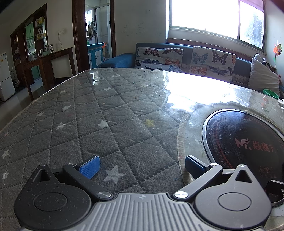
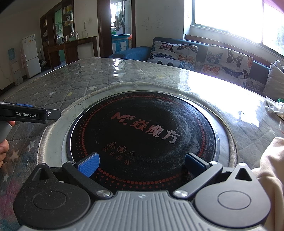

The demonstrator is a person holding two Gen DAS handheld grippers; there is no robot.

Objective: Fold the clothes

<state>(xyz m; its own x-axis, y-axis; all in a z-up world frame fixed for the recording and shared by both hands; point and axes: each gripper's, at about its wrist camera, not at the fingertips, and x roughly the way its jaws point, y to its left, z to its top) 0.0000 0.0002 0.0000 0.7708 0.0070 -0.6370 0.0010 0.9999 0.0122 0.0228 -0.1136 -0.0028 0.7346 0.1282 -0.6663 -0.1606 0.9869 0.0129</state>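
Both wide open, empty: left gripper (image 1: 142,165) over quilted cover (image 1: 79,110), right gripper (image 2: 142,162) over cooktop (image 2: 142,128).

Grey star-patterned quilted table cover (image 1: 79,110), butterfly-print sofa cushions (image 1: 159,56), black cooktop (image 2: 142,135)

Looking into a lived-in family home, living room opening onto a kitchen. Standing in the foreground: a large table under a grey quilted star-print cover (image 1: 85,113) and clear plastic sheet, with a round black glass induction hob (image 2: 142,135) set into its middle. Lining the wall beneath a bright sliding window (image 1: 213,16): a dark blue sofa (image 1: 122,59) carrying butterfly-print cushions (image 2: 174,53). Showing further back: a dark wooden sideboard and shelving (image 2: 71,44) crowded with jars and boxes, a white refrigerator (image 2: 31,55), and towels hanging in a tiled room beyond the doorway (image 1: 96,30).
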